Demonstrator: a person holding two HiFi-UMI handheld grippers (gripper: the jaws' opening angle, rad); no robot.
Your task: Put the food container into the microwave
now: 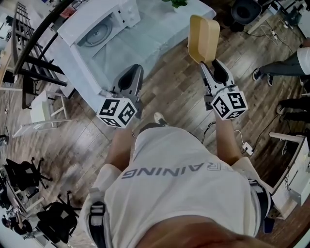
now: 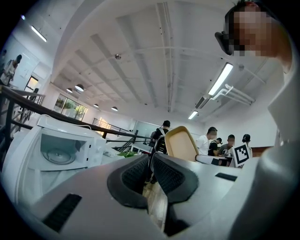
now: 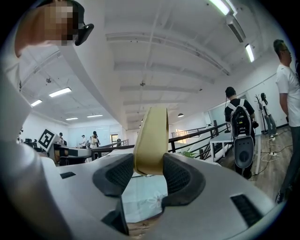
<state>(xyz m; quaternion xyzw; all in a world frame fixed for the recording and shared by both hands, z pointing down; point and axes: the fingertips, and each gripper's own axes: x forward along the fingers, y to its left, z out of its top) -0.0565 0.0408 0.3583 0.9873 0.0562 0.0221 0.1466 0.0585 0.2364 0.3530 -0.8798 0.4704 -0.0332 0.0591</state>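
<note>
Jaws of right gripper (image 1: 213, 64) are clamped on food container (image 1: 203, 37); left gripper (image 1: 132, 71) is shut, empty; microwave (image 1: 116, 20) is seen open.

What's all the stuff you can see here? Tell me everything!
microwave: one, white, open, on the table's left end
table: one, pale cloth, ahead
container: one, tan, on edge in the right tool
plant: one, green, table's far edge
stool: one, white, left of the table
chairs: at least two, black, lower left
people: several, around the room
left tool: one, grey, shut, empty
right tool: one, grey, shut on the container
</note>
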